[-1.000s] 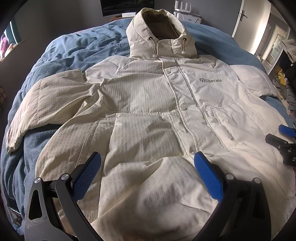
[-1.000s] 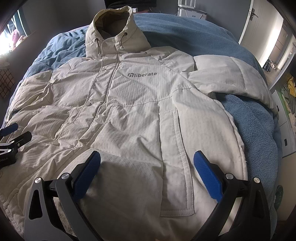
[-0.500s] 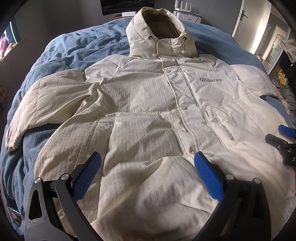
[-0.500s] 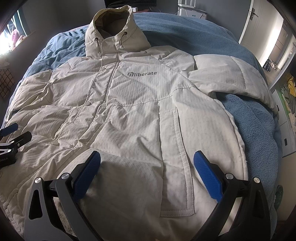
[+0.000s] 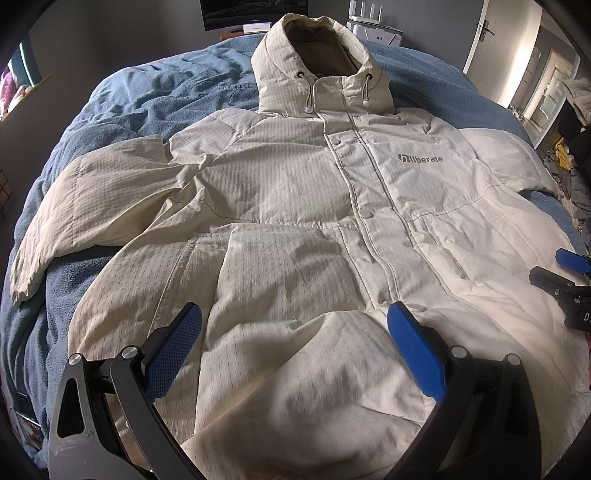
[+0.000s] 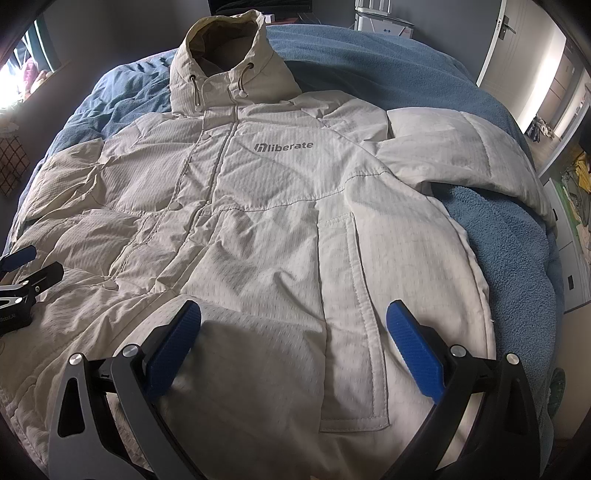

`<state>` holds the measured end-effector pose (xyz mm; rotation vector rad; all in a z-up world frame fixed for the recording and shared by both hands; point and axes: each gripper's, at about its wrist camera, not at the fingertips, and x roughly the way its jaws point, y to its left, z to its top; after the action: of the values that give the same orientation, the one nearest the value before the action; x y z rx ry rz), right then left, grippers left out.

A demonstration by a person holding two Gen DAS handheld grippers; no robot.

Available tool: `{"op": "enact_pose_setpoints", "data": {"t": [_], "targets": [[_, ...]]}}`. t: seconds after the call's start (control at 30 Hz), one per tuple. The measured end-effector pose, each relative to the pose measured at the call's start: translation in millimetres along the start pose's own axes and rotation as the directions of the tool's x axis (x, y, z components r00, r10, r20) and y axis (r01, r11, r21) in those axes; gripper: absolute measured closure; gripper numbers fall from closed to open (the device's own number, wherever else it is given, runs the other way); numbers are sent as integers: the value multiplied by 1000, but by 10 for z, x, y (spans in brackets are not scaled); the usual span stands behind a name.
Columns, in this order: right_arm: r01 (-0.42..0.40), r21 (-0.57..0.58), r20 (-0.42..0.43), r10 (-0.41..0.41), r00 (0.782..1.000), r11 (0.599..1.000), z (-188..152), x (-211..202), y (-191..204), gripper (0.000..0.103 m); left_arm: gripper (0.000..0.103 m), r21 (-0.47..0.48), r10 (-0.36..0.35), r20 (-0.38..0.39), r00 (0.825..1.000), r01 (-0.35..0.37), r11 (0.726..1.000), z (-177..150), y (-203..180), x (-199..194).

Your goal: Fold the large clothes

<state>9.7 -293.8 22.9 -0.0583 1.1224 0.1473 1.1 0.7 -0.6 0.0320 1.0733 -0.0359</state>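
Observation:
A cream hooded puffer jacket lies flat, front up, on a bed, hood at the far end and both sleeves spread sideways. A grey "liberate" logo marks its chest. My left gripper hovers open over the lower left front, nothing between its blue pads. My right gripper hovers open over the lower right front beside the pocket. Each gripper shows at the other view's edge: the right one and the left one.
A blue fleece blanket covers the bed under the jacket. A white door stands at the far right. A screen and a white router sit beyond the bed's head. Clothes pile at the right.
Both grippers stay open at nearly the same height over the hem. The views shift only very slightly; the jacket has not moved.

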Motion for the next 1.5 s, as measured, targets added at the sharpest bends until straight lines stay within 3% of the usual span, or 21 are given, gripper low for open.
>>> {"op": "enact_pose_setpoints", "data": {"t": [0.43, 0.57, 0.63, 0.73, 0.8, 0.9, 0.97, 1.0, 1.07, 1.13, 1.2, 1.33, 1.5], "targets": [[-12, 7, -8, 12, 1000, 1000, 19, -1, -15, 6, 6, -1, -1, -2, 1000, 1, 1000, 2, 2, 1], [-116, 80, -39, 119, 992, 990, 99, 68, -197, 6, 6, 16, 13, 9, 1000, -13, 1000, -139, -57, 77], [-178, 151, 21, 177, 984, 972, 173, -73, -387, 6, 6, 34, 17, 16, 1000, -17, 999, -81, -56, -9], [-159, 224, 163, 124, 979, 962, 335, -399, -778, 6, 6, 32, 16, 72, 997, -18, 999, 145, 51, -258], [-157, 280, 267, 80, 960, 947, 404, -576, -1073, 6, 6, 4, 22, 149, 989, -23, 1000, 341, 166, -517], [-79, 361, 352, -57, 934, 929, 468, -677, -1506, 6, 6, -46, 53, 259, 964, -43, 998, 611, 339, -812], [-111, 366, 412, -54, 909, 924, 426, -657, -1762, 6, 6, -50, 89, 329, 940, -76, 996, 727, 393, -897], [-110, 375, 409, -57, 911, 920, 410, -617, -1865, 6, 6, -34, 101, 349, 932, -95, 995, 796, 393, -880], [-62, 414, 335, -89, 938, 908, 385, -465, -2046, 6, 6, 9, 129, 353, 927, -141, 990, 869, 350, -786], [-72, 426, 291, -62, 955, 902, 351, -318, -2184, 6, 6, 15, 178, 315, 932, -193, 981, 876, 316, -583], [-132, 444, 270, 9, 963, 886, 289, -159, -2284, 6, 6, 10, 171, 277, 946, -181, 983, 813, 290, -357], [-255, 509, 228, 156, 961, 823, 261, 112, -2496, 6, 6, -32, 124, 187, 975, -120, 992, 654, 369, 63], [-251, 525, 186, 179, 966, 813, 333, 407, -2557, 6, 6, -109, 44, 108, 993, -32, 994, 548, 585, 291]]}}
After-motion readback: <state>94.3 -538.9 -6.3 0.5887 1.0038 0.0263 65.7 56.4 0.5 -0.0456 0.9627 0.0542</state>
